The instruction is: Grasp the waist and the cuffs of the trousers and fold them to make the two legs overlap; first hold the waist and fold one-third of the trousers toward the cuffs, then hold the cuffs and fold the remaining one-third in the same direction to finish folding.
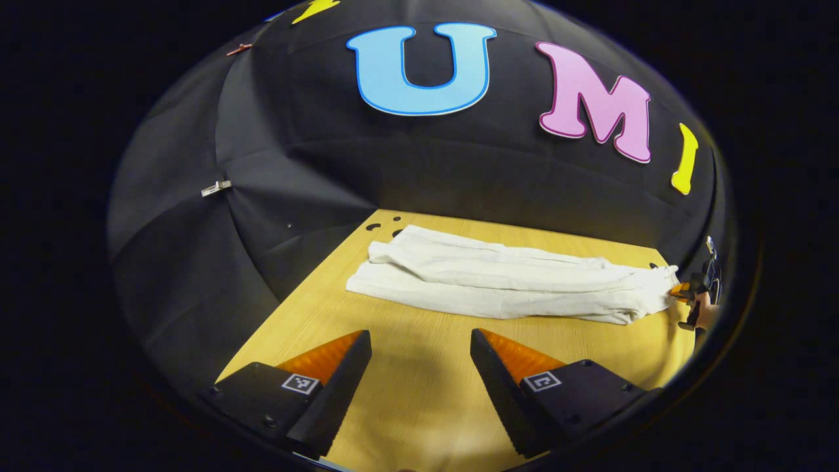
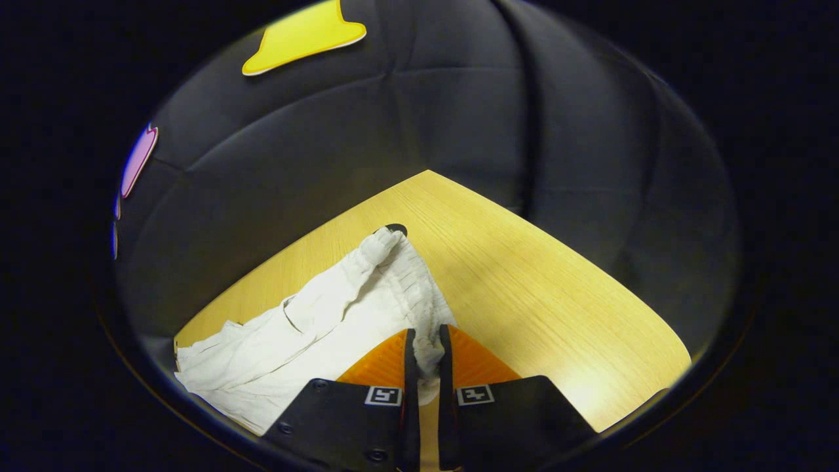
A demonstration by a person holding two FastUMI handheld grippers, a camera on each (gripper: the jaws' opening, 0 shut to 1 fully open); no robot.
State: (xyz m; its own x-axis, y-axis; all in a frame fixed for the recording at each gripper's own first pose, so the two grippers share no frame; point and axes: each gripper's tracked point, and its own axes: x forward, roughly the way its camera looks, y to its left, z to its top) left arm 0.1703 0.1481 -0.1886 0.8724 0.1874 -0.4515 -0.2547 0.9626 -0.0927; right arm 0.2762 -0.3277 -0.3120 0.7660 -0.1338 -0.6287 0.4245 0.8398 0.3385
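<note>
On the wooden worktop point(image 1: 419, 393) the white trousers point(image 1: 505, 282) lie stretched out flat, their long axis running across the left gripper view from the cuffs point(image 1: 377, 269) at the far left to the gathered waist point(image 1: 655, 288) at the right edge. One leg lies partly over the other, offset toward the back, so the overlap looks begun rather than squared up (a judgement from how the cloth lies).

The left gripper point(image 1: 419, 367) hangs over bare wood in front of the trousers, its jaws spread wide and holding nothing. The cuffs lie ahead of it and a little to the left, well apart from its fingertips; of the two grippers it is plainly the nearer to that end.

The right gripper point(image 2: 426, 354) sits at the waist end, its jaws pressed together on a bunch of the elastic waistband point(image 2: 429, 347), with the cloth running away to its left. That pinch is clear in the right gripper view; in the left gripper view the same gripper is a small shape at the far right rim, touching the waist, too small to judge its grip. The left gripper view, in turn, gives the full length of the trousers and where the cuffs lie.

The coming move likely turns on the left jaws reaching the cuffs.
</note>
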